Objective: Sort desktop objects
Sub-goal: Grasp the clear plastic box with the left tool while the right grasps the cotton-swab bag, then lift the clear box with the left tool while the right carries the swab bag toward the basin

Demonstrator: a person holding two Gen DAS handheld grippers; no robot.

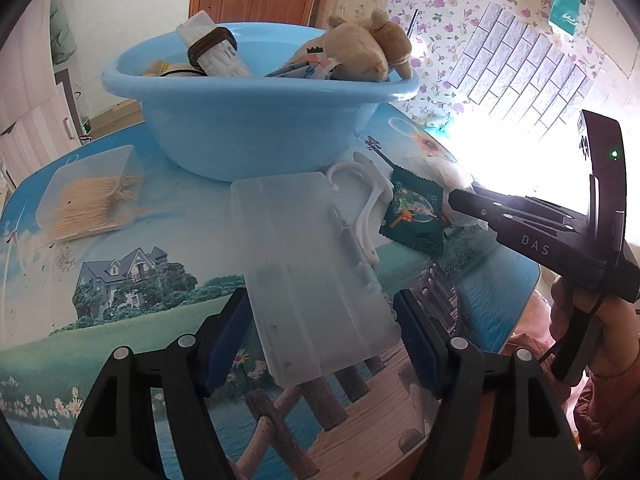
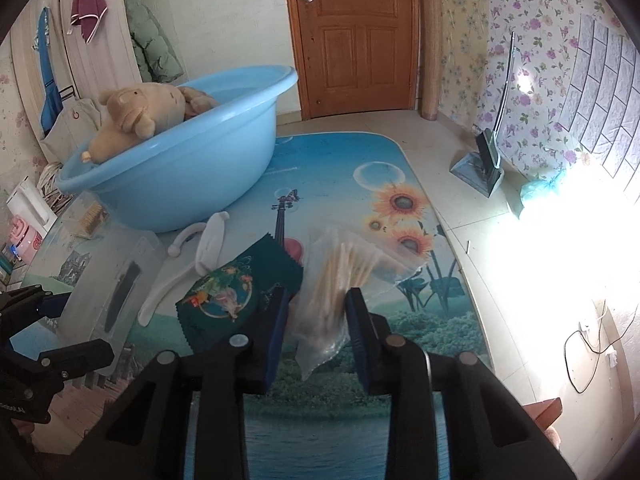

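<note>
A clear plastic case (image 1: 312, 272) lies on the picture-printed table, its near end between the open fingers of my left gripper (image 1: 320, 344); contact cannot be judged. My right gripper (image 2: 316, 332) is open around a clear bag of cotton swabs (image 2: 340, 280), which lies on the table. In the left wrist view the right gripper (image 1: 464, 202) reaches in from the right over that bag (image 1: 440, 172). A dark green sachet (image 2: 236, 296) and a white hook (image 2: 200, 256) lie between case and bag. The blue basin (image 1: 248, 120) holds a plush toy (image 1: 368, 48) and other items.
A clear box of toothpicks (image 1: 92, 196) lies left of the basin. The table edge (image 2: 448, 240) runs along the right, with tiled floor beyond. A dustpan (image 2: 480, 164) stands by the flowered wall. A wooden door (image 2: 356, 36) is at the back.
</note>
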